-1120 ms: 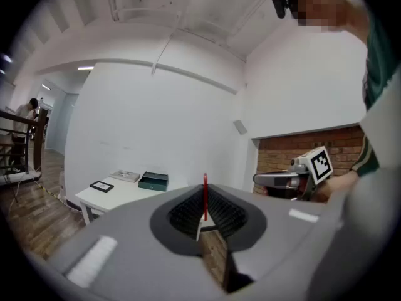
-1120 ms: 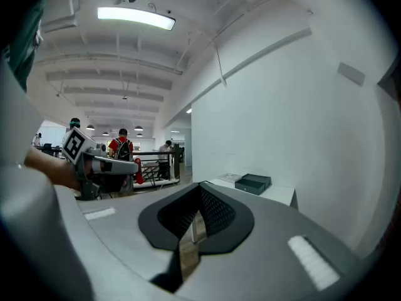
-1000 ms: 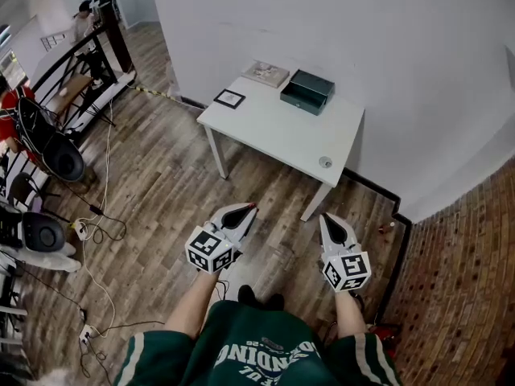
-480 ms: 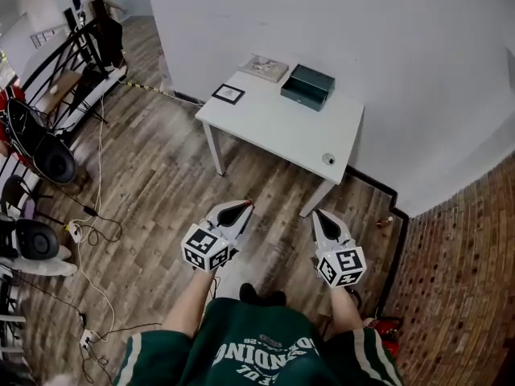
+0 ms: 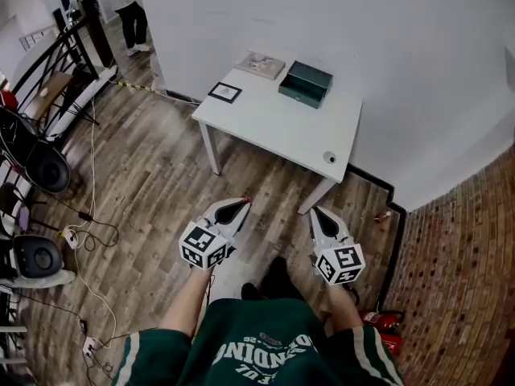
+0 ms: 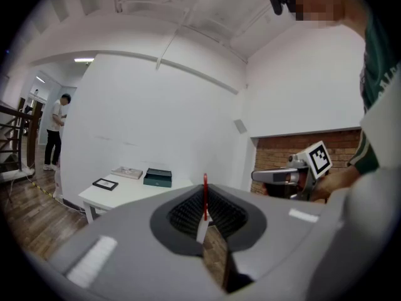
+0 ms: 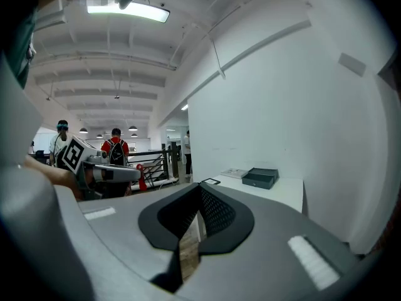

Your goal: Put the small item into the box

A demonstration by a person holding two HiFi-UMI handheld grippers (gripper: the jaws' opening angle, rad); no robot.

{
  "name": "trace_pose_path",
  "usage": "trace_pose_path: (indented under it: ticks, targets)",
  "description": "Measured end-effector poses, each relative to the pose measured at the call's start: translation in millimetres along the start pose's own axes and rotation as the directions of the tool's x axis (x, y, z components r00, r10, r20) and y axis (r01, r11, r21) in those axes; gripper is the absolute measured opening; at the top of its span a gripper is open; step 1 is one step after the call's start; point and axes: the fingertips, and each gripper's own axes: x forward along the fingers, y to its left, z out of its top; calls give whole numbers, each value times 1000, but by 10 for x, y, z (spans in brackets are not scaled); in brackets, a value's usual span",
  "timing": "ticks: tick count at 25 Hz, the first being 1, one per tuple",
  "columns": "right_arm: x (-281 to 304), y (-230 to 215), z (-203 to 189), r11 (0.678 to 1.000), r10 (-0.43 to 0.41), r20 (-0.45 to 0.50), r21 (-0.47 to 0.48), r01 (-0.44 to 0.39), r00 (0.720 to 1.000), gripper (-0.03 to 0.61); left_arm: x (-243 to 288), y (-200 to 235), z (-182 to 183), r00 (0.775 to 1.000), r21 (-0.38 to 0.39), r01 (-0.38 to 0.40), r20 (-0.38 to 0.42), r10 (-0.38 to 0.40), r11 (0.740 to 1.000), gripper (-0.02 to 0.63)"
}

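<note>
At upper centre of the head view, a white table (image 5: 273,131) stands against a white wall on a wood-plank floor (image 5: 153,175). A dark green box (image 5: 306,84) sits at the table's far edge close to the wall, and its lid appears to be on. A flat pale book-like item (image 5: 260,65) lies just left of the box, with a small black picture frame (image 5: 225,92) near the table's left edge. The small item (image 5: 329,158), round and grey, rests on the table near its front right corner, well apart from the box.

Both tools are held low in the frame, over the floor and short of the table. The left gripper (image 5: 235,209) has its jaws closed tip to tip. A thin red sliver shows along the meeting line, and whether it belongs to the tool cannot be told. Nothing else sits between the jaws. The right gripper (image 5: 322,222) also has its jaws brought together at the tips and grips nothing; only floor shows through the slit behind them.

A standing person (image 5: 129,6) is at the upper left of the frame, beside a dark railing (image 5: 60,59). Cables (image 5: 92,207) trail across the floor at left.
</note>
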Motion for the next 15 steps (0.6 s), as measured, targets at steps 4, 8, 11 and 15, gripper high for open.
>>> trace_pose_path:
  ticks: [4, 8, 11, 15]
  targets:
    - [156, -49, -7, 1000, 1, -5, 4, -1, 1000, 2, 90, 135, 14, 1000, -6, 1, 0, -1, 1000, 63]
    - [374, -196, -31, 1000, 4, -8, 16, -4, 1000, 2, 272, 281, 26, 1000, -5, 2, -6, -2, 1000, 63]
    - [631, -359, -69, 1000, 7, -13, 30, -7, 1000, 2, 463, 462, 22, 1000, -3, 0, -17, 0, 1000, 63]
    - [1026, -688, -99, 998, 6, -28, 64, -4, 1000, 2, 841, 746, 46, 1000, -7, -6, -28, 5, 1000, 63]
